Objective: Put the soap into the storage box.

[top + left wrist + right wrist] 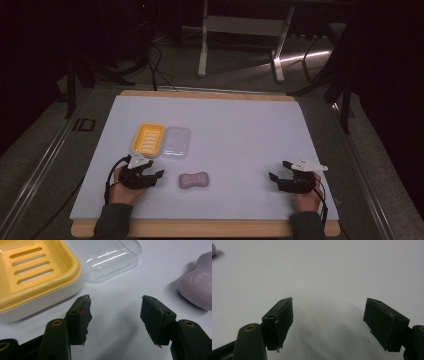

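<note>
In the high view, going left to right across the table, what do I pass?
left gripper → yellow soap dish → clear lid → purple soap bar → right gripper

A white mat (240, 125) covered the wood-edged table (210, 229). Beyond it lay dim grey floor (240, 80), a white stand (240, 25), dark cables (157, 70) and a streak of light (305, 56)
</note>
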A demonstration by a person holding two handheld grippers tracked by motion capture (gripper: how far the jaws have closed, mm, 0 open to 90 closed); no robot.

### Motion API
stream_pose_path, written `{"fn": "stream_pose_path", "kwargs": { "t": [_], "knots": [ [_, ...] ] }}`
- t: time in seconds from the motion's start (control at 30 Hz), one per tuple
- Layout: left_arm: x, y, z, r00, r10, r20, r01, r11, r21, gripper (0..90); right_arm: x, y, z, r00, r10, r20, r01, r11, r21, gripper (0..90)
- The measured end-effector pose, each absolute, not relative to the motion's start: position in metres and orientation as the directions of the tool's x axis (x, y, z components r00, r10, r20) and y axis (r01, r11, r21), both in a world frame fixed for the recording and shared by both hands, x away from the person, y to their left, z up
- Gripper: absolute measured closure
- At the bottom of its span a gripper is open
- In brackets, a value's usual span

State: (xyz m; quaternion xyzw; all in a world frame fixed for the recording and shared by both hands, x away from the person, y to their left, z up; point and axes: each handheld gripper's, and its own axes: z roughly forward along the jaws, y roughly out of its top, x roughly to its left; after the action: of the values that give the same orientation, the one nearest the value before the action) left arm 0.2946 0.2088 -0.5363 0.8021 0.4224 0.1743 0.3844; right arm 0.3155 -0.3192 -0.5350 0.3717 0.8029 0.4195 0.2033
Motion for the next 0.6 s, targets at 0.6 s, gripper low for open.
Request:
{"fn": "stream_pose_path", "kwargs": {
  "t": [0.6],
  "knots": [
    [0.295, 0.207, -0.523, 0.636, 0.771, -0.028, 0.538, -0.416, 0.733, 43.4, 0.313, -0.319, -0.535, -0.647, 0.762, -0.035, 0.404, 0.381, 0.832, 23.3]
  ]
}}
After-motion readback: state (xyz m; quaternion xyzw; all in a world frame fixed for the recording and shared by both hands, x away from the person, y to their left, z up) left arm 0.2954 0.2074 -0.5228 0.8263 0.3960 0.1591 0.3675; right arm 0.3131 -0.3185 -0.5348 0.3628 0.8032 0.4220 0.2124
